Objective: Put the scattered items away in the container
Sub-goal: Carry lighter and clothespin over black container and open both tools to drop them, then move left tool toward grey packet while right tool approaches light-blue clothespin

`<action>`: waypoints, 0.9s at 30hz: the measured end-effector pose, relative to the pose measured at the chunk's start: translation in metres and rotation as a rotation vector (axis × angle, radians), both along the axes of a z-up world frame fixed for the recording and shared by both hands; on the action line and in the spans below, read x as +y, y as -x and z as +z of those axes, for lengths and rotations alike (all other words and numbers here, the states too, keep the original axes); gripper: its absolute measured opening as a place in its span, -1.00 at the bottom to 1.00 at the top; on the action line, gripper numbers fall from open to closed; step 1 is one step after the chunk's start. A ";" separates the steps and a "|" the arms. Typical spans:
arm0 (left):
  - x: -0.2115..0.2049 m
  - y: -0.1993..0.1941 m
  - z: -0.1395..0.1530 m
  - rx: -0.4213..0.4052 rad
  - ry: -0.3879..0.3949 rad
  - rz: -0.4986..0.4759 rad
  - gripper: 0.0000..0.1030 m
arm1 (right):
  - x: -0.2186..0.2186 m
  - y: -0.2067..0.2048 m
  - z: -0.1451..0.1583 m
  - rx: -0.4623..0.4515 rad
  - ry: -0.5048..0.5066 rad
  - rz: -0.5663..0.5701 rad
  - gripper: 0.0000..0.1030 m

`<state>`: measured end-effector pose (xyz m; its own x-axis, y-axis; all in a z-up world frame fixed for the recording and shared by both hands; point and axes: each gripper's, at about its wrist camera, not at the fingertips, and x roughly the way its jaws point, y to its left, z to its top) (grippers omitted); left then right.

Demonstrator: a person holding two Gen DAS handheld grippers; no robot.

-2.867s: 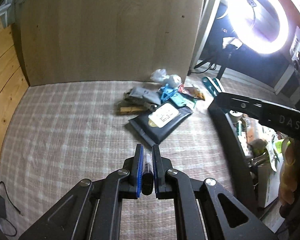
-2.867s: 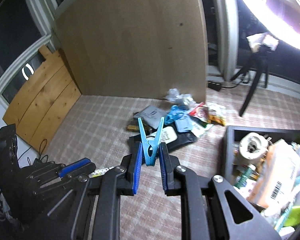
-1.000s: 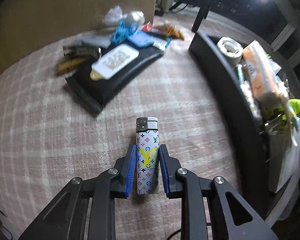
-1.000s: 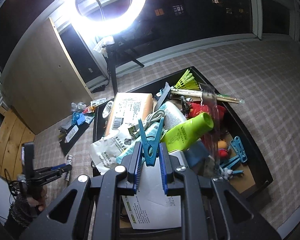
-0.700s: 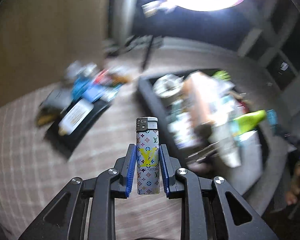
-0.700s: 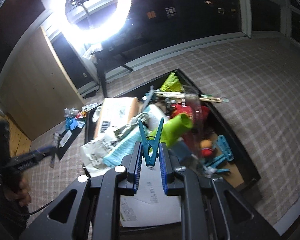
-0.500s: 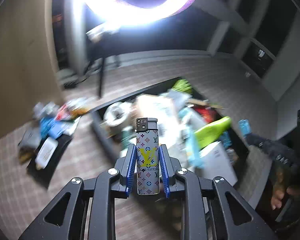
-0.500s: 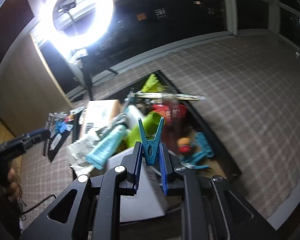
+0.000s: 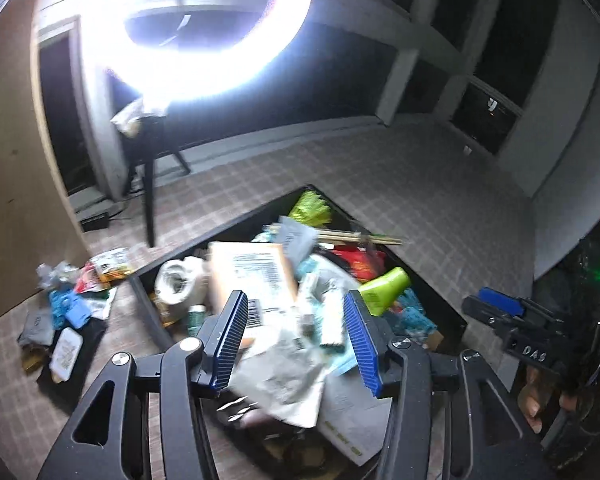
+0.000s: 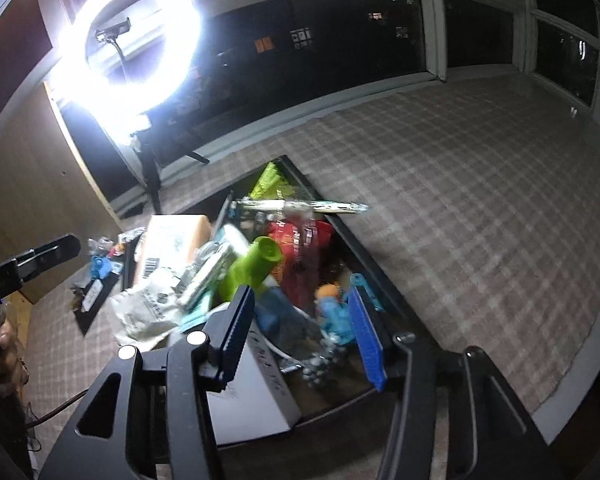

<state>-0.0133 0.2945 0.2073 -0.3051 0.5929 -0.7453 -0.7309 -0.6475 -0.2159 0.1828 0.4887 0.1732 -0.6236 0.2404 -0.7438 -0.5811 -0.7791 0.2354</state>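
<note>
The black container (image 9: pixel 432 292) sits on the checked cloth, heaped with items: a tan parcel (image 9: pixel 256 268), a green bottle (image 9: pixel 384 290), a tape roll (image 9: pixel 176 280). It also shows in the right wrist view (image 10: pixel 364 256). My left gripper (image 9: pixel 296 336) is open and empty above the heap. My right gripper (image 10: pixel 304 332) is open and empty above the container's near end, over blue clips (image 10: pixel 334 316). The lighter and the blue clothespin are not clearly visible. A scattered pile (image 9: pixel 72 312) with a black pouch (image 9: pixel 76 356) lies left of the container.
A bright ring light (image 9: pixel 204 28) on a tripod (image 9: pixel 150 200) stands behind the container. A wooden board (image 9: pixel 16 184) leans at the left. The right gripper shows at the right edge of the left wrist view (image 9: pixel 508 320).
Both grippers have opened above the container. The lighter is gone from the left gripper and the blue clothespin from the right.
</note>
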 end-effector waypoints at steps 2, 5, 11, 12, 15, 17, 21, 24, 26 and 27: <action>-0.018 0.007 0.000 0.011 0.007 0.043 -0.07 | -0.005 0.007 0.002 0.004 0.000 0.024 -0.06; -0.056 0.017 -0.005 0.028 0.028 0.116 -0.08 | -0.019 0.023 0.006 0.011 -0.028 0.075 -0.05; -0.148 0.044 -0.028 0.018 0.096 0.296 -0.11 | -0.054 0.074 0.012 0.031 -0.017 0.232 0.09; -0.164 0.049 -0.033 0.006 0.102 0.325 -0.12 | -0.062 0.085 0.011 0.028 -0.007 0.262 0.19; -0.202 0.058 -0.049 -0.016 0.116 0.393 -0.17 | -0.096 0.125 0.011 0.018 0.006 0.370 0.21; -0.220 0.063 -0.059 -0.019 0.122 0.420 -0.17 | -0.120 0.147 0.011 0.013 -0.006 0.439 0.21; -0.239 0.073 -0.073 -0.030 0.129 0.437 -0.17 | -0.163 0.192 0.002 -0.008 -0.001 0.570 0.20; -0.244 0.085 -0.085 -0.043 0.132 0.434 -0.18 | -0.187 0.225 -0.009 -0.028 0.015 0.626 0.20; -0.246 0.093 -0.091 -0.049 0.133 0.442 -0.20 | -0.198 0.247 -0.017 -0.038 0.039 0.641 0.20; -0.247 0.099 -0.094 -0.053 0.128 0.442 -0.21 | -0.201 0.256 -0.020 -0.043 0.048 0.643 0.19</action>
